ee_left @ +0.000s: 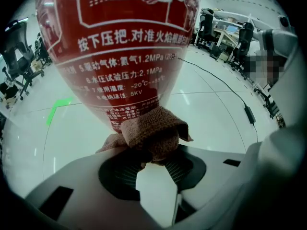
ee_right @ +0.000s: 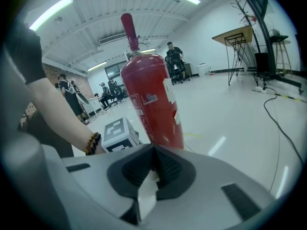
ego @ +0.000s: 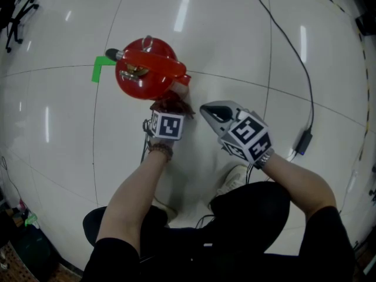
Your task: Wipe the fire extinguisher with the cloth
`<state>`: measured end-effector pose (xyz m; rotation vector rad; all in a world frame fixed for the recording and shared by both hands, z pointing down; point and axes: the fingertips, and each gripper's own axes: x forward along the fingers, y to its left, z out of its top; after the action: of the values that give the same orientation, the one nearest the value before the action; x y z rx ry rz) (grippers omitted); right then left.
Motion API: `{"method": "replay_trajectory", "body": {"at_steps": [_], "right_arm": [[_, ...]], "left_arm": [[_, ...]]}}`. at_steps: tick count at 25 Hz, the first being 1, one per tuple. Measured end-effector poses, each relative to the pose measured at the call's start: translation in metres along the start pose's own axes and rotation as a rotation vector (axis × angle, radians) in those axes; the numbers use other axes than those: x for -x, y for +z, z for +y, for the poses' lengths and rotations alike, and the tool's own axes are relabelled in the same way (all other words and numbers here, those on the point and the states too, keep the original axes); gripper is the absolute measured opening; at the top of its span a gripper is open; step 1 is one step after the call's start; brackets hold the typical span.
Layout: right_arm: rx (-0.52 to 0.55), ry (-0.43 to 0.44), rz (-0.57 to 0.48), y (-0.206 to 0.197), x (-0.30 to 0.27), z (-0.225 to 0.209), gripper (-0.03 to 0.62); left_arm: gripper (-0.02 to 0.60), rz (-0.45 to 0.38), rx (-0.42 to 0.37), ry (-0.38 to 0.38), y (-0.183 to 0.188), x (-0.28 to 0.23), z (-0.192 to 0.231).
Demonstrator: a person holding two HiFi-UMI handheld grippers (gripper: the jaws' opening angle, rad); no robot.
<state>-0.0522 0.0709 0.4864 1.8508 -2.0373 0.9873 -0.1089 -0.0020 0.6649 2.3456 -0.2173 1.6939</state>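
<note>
Evidently mid-wipe, the left gripper (ee_left: 154, 153) pinches the brown cloth (ee_left: 152, 131) in its jaws, pressing it to the side of the red fire extinguisher (ee_left: 125, 51), upright on the floor (ego: 247, 46); the right gripper (ee_right: 152, 163), jaws pressed together and empty, hangs nearby, seemingly unneeded.

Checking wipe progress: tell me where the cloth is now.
The cloth is clamped in the left gripper, pressed against the red fire extinguisher, just left of centre in the head view.
</note>
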Motion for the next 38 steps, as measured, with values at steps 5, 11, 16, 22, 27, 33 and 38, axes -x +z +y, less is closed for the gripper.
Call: {"method": "replay_trajectory", "body": {"at_steps": [5, 11, 16, 22, 27, 33, 38], "right_arm": [[0.003, -0.009, -0.004, 0.001, 0.005, 0.000, 0.002], [0.013, -0.019, -0.007, 0.005, 0.008, 0.002, 0.002], [0.022, -0.031, -0.007, 0.009, 0.009, 0.005, 0.002], [0.057, -0.081, 0.001, 0.023, 0.021, -0.001, 0.002], [0.120, -0.100, 0.019, 0.050, 0.048, 0.004, 0.002], [0.157, -0.115, 0.069, 0.091, 0.091, 0.031, 0.002], [0.145, -0.138, 0.074, 0.127, 0.137, 0.057, 0.008]], "left_arm": [[0.137, -0.035, -0.026, 0.007, 0.008, 0.002, 0.000], [0.137, -0.044, -0.032, 0.005, 0.005, 0.013, -0.003], [0.137, -0.043, -0.022, 0.003, 0.001, 0.025, 0.000], [0.137, -0.077, -0.053, -0.012, 0.005, 0.049, 0.003], [0.137, -0.066, -0.063, -0.009, -0.004, 0.084, 0.008], [0.137, -0.057, -0.091, 0.015, -0.001, 0.157, 0.009], [0.137, -0.047, -0.099, 0.021, 0.011, 0.233, 0.002]]}}
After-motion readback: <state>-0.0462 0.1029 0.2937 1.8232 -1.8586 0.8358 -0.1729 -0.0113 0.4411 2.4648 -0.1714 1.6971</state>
